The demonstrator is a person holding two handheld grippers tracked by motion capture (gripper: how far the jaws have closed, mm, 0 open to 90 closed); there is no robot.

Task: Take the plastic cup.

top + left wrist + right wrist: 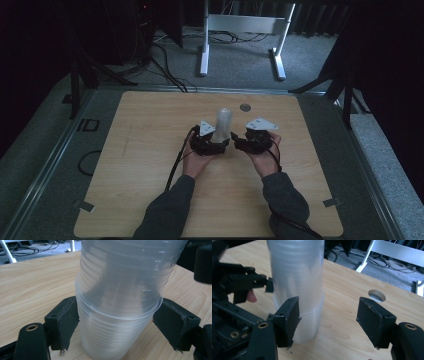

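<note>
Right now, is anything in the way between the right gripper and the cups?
Nothing visible. The right gripper stands open beside the stack of cups, one finger already near it. The left gripper holds the stack.

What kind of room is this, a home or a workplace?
Probably a lab or recording studio. The wooden table stands on grey carpet, with loose cables on the floor, a white metal stand behind and dark curtains around.

Cup stack [224, 123] upright btwn left claw [216, 140], right claw [239, 140]
</note>
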